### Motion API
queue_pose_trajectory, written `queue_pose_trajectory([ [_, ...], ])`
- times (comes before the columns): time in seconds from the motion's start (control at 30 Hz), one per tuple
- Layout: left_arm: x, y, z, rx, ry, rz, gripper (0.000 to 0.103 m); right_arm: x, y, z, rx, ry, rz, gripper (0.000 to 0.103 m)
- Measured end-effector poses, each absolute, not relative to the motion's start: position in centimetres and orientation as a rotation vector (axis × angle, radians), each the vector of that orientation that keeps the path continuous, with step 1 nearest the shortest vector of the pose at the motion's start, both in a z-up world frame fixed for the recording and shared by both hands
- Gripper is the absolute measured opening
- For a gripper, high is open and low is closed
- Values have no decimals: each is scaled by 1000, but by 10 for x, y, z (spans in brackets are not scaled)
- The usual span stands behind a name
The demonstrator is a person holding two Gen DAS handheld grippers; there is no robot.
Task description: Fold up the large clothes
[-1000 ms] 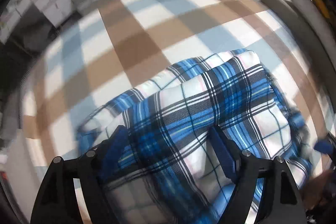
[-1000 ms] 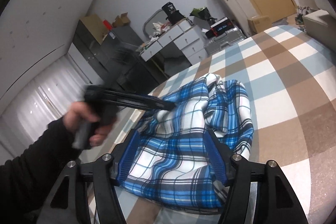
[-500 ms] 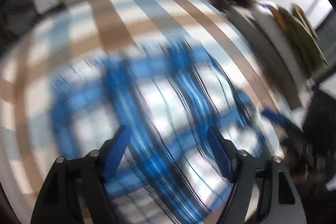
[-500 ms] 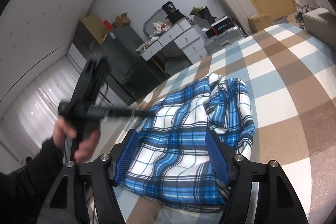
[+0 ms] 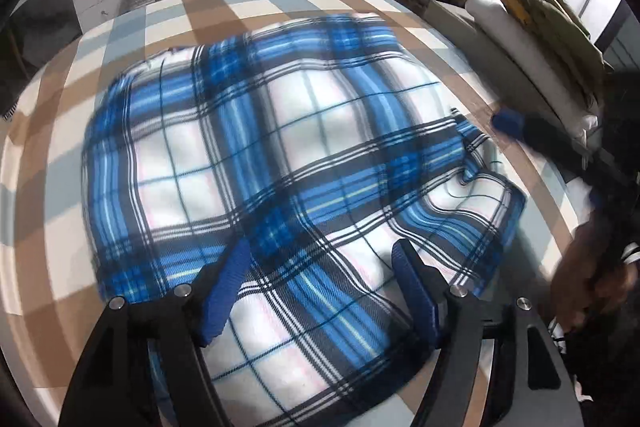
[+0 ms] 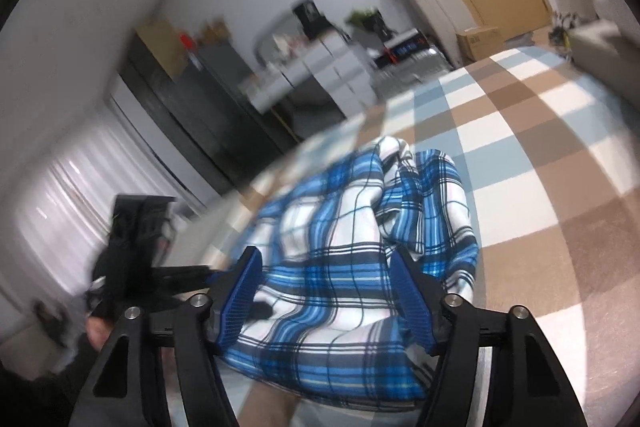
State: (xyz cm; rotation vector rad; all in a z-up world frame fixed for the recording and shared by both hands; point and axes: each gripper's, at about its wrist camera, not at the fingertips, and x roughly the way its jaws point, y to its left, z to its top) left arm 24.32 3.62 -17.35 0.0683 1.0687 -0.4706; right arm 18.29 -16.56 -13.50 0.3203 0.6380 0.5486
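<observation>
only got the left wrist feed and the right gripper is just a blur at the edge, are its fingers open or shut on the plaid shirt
observer: Open. In the right wrist view the right gripper has its fingers spread wide over the plaid shirt, with nothing pinched.
operator: how does the far end of the shirt look from there
observer: Bunched. A white fold stands up at the far end instead of lying flat.
operator: and my left gripper from that side
observer: The left gripper is at the shirt's near left edge, pointing in toward the cloth.
</observation>
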Motion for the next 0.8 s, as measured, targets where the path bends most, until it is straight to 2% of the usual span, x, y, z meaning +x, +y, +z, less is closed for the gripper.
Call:
queue_pose_trajectory([
  [0.03,244,40,-175,32,1054,-469,68,187,-151,-121,248,635,514,45],
  [0.2,235,42,-176,-21,987,-455,68,244,-102,-93,67,656,471,45],
  [0.27,230,44,-179,-24,952,-451,68,281,-83,-105,-3,743,454,41],
  [0.33,224,41,-181,3,919,-440,68,314,-71,-129,-34,890,413,30],
  [0.4,220,38,-180,23,912,-426,68,338,-59,-160,-101,1003,385,30],
  [0.47,221,38,-179,26,909,-419,68,337,-56,-162,-151,970,393,29],
  [0.6,218,38,-178,51,902,-409,68,319,-64,-144,-122,1040,373,30],
  [0.7,214,42,-176,46,900,-410,69,272,-83,-124,-117,964,399,30],
  [0.8,214,43,-177,40,897,-413,69,237,-104,-132,-52,970,405,32],
])
